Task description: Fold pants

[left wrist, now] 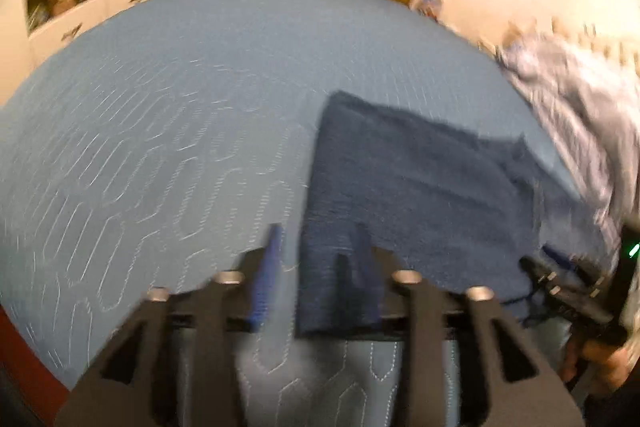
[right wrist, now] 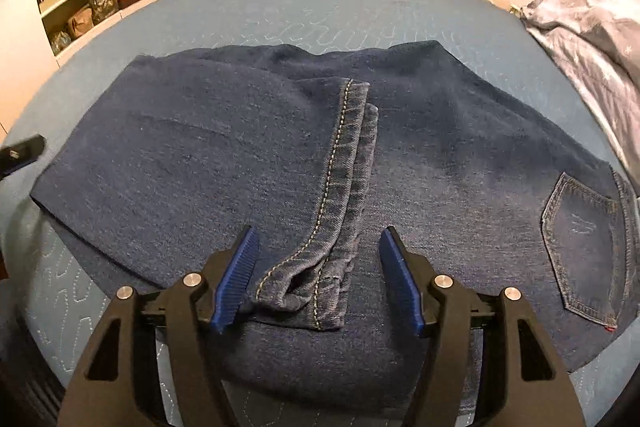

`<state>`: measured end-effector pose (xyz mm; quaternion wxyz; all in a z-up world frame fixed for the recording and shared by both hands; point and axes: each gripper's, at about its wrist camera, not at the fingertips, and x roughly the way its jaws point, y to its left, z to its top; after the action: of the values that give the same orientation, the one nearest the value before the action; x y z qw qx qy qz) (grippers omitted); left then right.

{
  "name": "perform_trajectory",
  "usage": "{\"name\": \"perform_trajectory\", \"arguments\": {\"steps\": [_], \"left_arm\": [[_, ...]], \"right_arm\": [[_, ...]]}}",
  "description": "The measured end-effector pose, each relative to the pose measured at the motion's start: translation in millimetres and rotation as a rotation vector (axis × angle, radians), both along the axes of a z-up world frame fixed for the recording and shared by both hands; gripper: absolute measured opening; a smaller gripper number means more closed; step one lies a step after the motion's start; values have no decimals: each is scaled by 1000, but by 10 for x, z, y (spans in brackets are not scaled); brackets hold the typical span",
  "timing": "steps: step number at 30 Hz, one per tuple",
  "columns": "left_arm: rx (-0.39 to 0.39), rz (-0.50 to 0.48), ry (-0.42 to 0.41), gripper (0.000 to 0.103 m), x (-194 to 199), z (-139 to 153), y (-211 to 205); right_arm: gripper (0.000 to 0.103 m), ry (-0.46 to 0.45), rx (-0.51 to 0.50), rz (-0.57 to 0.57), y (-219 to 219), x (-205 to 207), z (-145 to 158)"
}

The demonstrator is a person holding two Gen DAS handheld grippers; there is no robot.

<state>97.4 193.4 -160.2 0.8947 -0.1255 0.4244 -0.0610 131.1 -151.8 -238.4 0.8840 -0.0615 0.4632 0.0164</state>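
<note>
Counting 1 folded jeans [right wrist: 240, 163], 2 open hand-held grippers [right wrist: 318, 267] [left wrist: 316, 267].

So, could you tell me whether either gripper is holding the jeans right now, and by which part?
Neither holds anything. The right gripper is open around the hem of the jeans; the left gripper is open at their folded edge.

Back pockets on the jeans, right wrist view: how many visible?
1. One back pocket shows at the right end of the folded jeans, near the waistband. A second may be hidden under the fold.
</note>
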Motion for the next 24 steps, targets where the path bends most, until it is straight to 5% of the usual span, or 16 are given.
{"name": "perform_trajectory", "arguments": {"steps": [5,11,12,13,17,19,24], "left_arm": [[-152,-33,93,53,-18,-222,114],[-129,-39,78,52,-50,-242,65],[-125,-46,80,48,-59,-235,66],[-141,-59,86,33,-56,-233,50],[-220,-74,106,28,-85,-211,67],[-358,-51,125,33,-77,-251,201],[-385,-40,204,39,-12,-348,280]], "right_arm": [[63,0,-26,-19,34,-10,-21],[65,7,-21,-25,17,23,-31],[65,6,-18,-25,15,20,-30],[65,6,-12,-26,8,22,-33],[66,5,3,-27,-10,22,-40],[66,6,9,-24,-25,24,-45],[66,6,23,-22,-54,33,-54]]}}
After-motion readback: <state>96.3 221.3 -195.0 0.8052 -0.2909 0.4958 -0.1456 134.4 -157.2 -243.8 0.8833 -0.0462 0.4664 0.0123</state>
